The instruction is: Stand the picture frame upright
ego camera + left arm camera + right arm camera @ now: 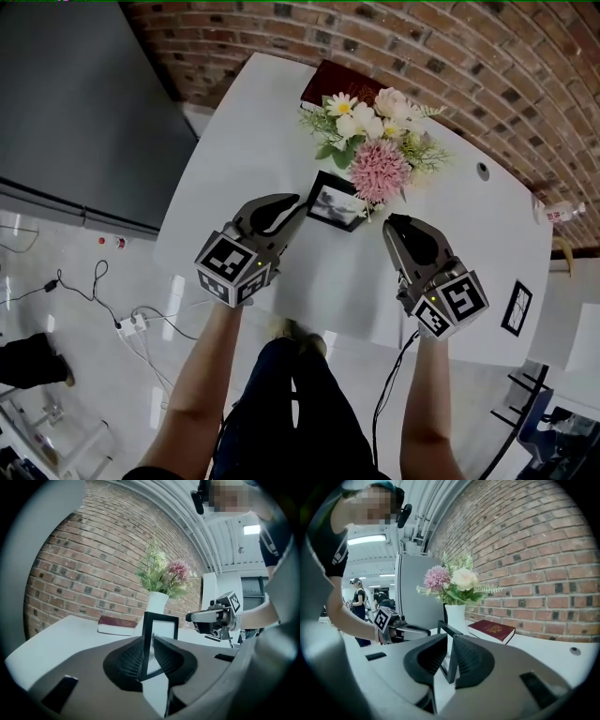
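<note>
I'm pinching the picture frame (336, 202) from both sides: left claw (300, 201) clamped on its left edge, right claw (389, 224) on its right edge. It sits between them on the counter (272, 131), just before the flowers (370, 141), its width running claw to claw.

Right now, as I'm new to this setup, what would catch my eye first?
A black picture frame in the middle of the white table, pinched by the left hand-held gripper and right hand-held gripper. Just behind it stands a bouquet of pink and white flowers.
</note>
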A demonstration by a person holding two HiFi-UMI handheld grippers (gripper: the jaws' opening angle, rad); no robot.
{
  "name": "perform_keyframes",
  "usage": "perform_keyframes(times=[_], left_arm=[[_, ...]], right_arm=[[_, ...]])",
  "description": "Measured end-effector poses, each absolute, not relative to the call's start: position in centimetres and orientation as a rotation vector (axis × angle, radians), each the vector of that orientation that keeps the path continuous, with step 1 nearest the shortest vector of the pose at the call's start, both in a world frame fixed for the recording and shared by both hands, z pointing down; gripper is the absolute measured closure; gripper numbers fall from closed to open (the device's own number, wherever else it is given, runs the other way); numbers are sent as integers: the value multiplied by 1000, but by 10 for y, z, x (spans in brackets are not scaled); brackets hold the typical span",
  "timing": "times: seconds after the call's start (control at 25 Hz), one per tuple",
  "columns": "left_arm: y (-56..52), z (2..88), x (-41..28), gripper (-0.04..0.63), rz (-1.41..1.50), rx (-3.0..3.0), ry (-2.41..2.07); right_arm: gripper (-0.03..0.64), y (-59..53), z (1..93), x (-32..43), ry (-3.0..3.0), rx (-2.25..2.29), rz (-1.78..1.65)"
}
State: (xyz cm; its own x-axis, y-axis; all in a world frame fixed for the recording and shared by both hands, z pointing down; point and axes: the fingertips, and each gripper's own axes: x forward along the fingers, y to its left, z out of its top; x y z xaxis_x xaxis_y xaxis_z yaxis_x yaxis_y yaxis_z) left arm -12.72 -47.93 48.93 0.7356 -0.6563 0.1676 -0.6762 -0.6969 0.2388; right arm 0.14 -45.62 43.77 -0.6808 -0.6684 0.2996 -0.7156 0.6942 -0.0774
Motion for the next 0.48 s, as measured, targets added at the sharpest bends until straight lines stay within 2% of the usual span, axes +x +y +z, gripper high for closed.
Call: perform_keyframes(times=[0.08,0.12,0.48], left_arm=[[-472,487,-127,532,109,2653,-1045],[-467,485,-126,564,111,2653,-1049],[-409,467,-119,594,76,2615,-1117]], right_arm=[[600,-448,435,-2,-2679,1099,288],[611,-443,434,-4,-2690,1088,295],[611,-392,423,-17,-2798,1009,378]])
